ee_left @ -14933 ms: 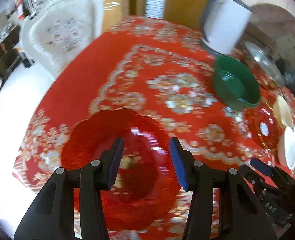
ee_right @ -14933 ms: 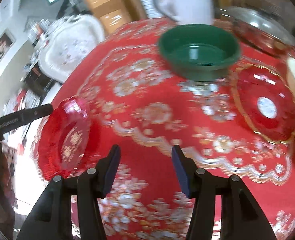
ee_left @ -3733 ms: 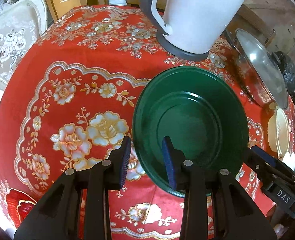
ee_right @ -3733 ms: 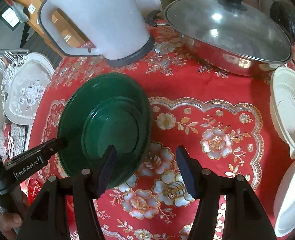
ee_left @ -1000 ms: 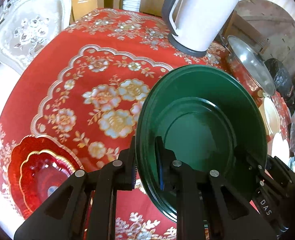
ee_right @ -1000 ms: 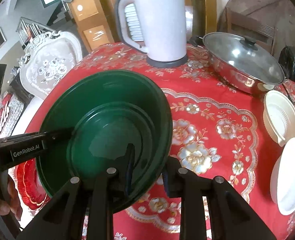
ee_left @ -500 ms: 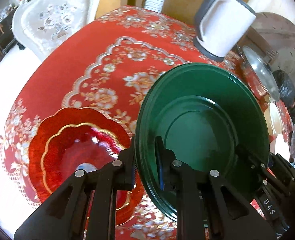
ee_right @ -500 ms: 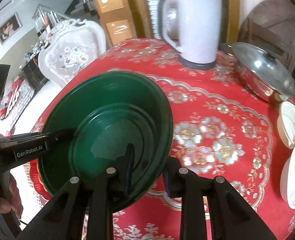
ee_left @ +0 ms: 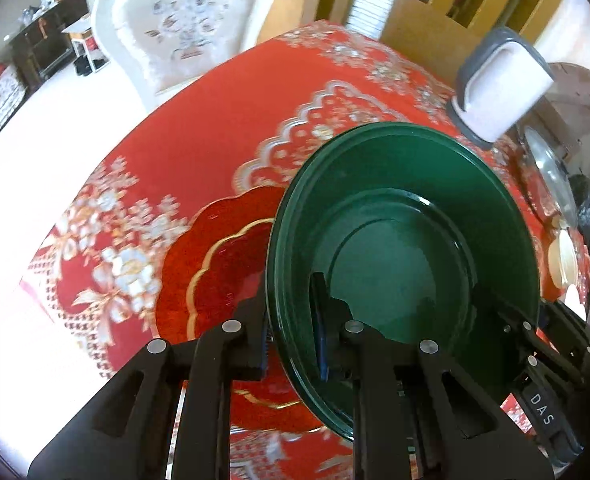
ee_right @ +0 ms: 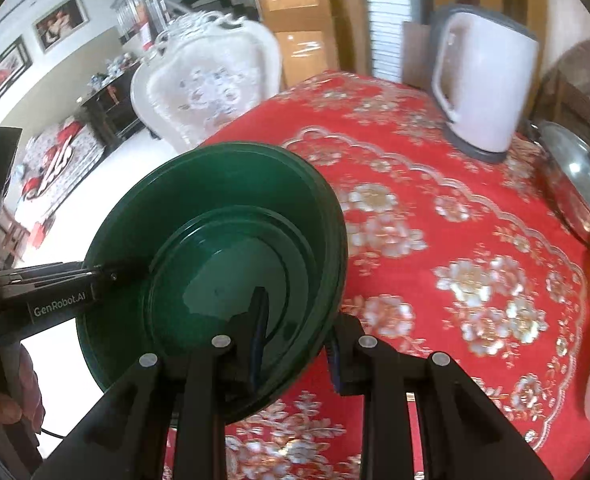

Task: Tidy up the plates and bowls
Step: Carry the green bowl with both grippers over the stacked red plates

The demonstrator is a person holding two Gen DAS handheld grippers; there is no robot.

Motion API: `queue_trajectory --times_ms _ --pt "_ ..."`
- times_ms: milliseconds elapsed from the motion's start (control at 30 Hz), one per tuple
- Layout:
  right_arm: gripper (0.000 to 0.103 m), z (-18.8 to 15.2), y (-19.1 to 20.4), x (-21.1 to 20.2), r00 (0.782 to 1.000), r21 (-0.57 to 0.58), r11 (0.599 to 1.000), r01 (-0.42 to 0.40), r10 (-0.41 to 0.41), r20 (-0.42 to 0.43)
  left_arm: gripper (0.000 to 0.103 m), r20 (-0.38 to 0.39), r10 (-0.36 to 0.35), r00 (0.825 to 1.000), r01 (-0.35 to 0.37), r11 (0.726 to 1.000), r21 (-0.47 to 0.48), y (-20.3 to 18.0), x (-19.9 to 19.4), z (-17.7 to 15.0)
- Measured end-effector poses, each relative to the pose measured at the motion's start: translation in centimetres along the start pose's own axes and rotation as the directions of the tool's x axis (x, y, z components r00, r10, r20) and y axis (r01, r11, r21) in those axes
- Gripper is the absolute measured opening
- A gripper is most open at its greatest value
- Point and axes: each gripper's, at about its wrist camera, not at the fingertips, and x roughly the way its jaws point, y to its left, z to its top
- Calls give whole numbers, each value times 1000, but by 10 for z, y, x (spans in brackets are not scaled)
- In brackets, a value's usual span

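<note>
Both grippers, left [ee_left: 291, 326] and right [ee_right: 295, 344], pinch the green bowl's [ee_left: 399, 240] rim with their fingers, above the red plate [ee_left: 215, 276].

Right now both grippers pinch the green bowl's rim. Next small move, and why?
Probably carry the bowl a little further left over the red plate, then lower it. The left gripper and right gripper clamp opposite rims, and the bowl covers only the plate's right part.
</note>
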Motion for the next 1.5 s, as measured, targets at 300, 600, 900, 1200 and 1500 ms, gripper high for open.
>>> queue_trajectory --times_ms 300,600,900,1200,1500 --pt "27 -5 35 21 999 -43 999 -26 25 -38 15 -12 31 999 -32 998 -45 36 4 -16" --pt "27 -13 56 38 997 -65 998 -21 16 -72 15 -49 43 998 -46 997 -58 56 19 -31" --pt "27 -17 66 49 995 -73 997 -24 17 -97 15 -51 53 997 -57 996 -75 67 25 -32" --pt "27 -18 66 55 994 -71 997 -11 3 -111 15 -43 58 997 -61 996 -69 66 33 -31" --pt "28 -21 64 60 991 -70 997 -10 1 -132 15 -40 74 996 -76 996 -54 64 42 -31"
